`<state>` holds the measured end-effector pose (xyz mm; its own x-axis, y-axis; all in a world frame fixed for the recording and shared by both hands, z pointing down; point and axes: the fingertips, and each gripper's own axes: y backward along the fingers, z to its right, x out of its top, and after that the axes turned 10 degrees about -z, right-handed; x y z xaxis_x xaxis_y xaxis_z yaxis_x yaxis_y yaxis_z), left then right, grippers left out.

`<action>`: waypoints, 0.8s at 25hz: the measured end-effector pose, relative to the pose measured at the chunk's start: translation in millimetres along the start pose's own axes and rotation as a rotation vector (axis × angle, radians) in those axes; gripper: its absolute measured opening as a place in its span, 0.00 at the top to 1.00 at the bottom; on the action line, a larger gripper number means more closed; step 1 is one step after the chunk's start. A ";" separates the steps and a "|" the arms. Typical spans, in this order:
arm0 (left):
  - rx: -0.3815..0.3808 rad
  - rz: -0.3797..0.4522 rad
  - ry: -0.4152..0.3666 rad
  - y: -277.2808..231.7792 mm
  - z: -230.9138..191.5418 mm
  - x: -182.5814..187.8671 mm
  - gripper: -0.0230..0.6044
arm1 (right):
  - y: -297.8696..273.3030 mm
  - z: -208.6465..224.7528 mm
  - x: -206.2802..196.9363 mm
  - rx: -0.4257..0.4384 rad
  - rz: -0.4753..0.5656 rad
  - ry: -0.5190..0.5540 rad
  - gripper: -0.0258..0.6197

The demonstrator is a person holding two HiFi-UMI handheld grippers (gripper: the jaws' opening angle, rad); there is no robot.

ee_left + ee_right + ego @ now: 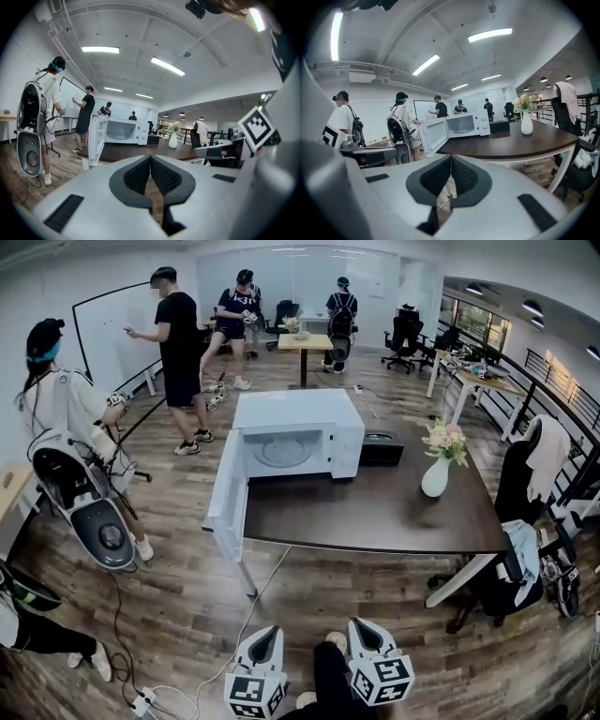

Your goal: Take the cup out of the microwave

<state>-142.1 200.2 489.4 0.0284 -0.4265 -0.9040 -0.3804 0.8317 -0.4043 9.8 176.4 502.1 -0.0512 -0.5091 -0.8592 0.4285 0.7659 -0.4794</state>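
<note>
Wood-plank floor (187,596) — white walls (56,287), strip lights (490,34)

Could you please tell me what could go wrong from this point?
The microwave door stands swung wide to the left; the left gripper might clip it. A cable crosses the floor ahead: a trip risk. No cup shows inside the microwave, so a grasp may find nothing.

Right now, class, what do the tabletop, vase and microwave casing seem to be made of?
Tabletop: dark wood or wood-look laminate, satin, with a faint sheen.
Vase: white ceramic, probably glazed; smooth and opaque.
Microwave casing: white painted metal or plastic; flat, even panels.
</note>
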 end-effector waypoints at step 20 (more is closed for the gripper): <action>0.061 0.020 0.005 -188.9 -55.8 102.8 0.96 | -161.9 108.7 116.9 0.064 -0.008 0.005 0.97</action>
<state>-118.8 -20.6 480.6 0.0166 -0.4108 -0.9116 -0.3234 0.8605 -0.3937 32.5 -49.8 498.7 -0.0593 -0.5135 -0.8561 0.4846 0.7349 -0.4744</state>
